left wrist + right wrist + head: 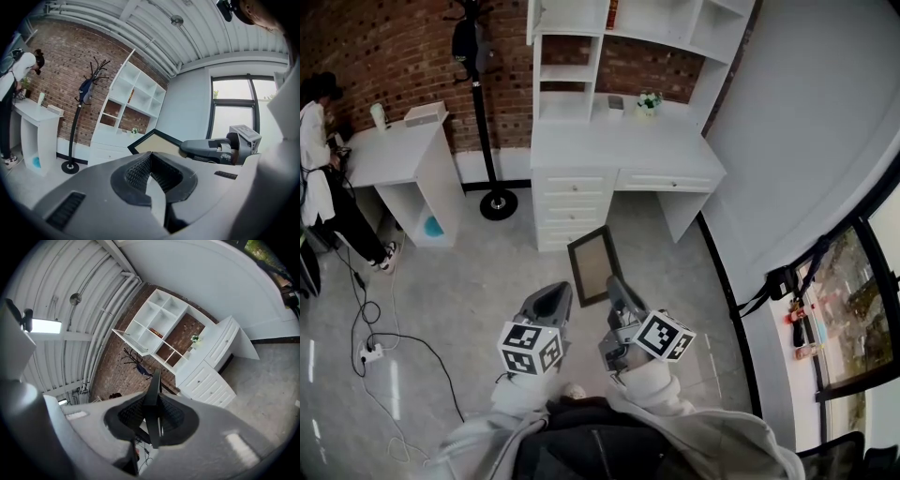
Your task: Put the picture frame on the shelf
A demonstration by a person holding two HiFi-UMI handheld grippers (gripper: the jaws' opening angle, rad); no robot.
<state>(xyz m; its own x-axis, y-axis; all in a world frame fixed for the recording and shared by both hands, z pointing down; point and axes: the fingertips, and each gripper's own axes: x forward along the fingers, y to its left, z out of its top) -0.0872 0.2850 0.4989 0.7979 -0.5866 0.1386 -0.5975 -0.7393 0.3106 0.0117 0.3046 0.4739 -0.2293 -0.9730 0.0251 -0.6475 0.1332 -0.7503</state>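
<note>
- Head view: my right gripper (615,287) sits at lower centre, and its fingers are clamped on the lower right edge of the picture frame (593,265).
- The dark-edged frame is held up off the grey floor (469,281), tilted, just below the front of the white desk (623,150).
- My left gripper (555,298) is just beside the frame's lower left corner, with its fingers together. I cannot tell from here whether it touches the frame.
- The shelf (567,73) rises from the back of the desk at top centre. A coat stand (478,94) stands to its left, and a person (314,141) is at a small white table (394,155) on the far left.
- Left gripper view: my left gripper's pads meet at their tips at centre, and nothing is caught between them.
- The picture frame (152,144) shows just past those tips, light face up, with the right gripper (211,149) gripping it from the right.
- The shelf (136,96) is well beyond, at centre left against the brick wall (61,70).
- Right gripper view: the picture frame (153,385) runs edge-on up the middle as a dark strip, with both pads pressed on its sides.
- The shelf (159,324) lies tilted at upper centre, well apart from the frame.
</note>
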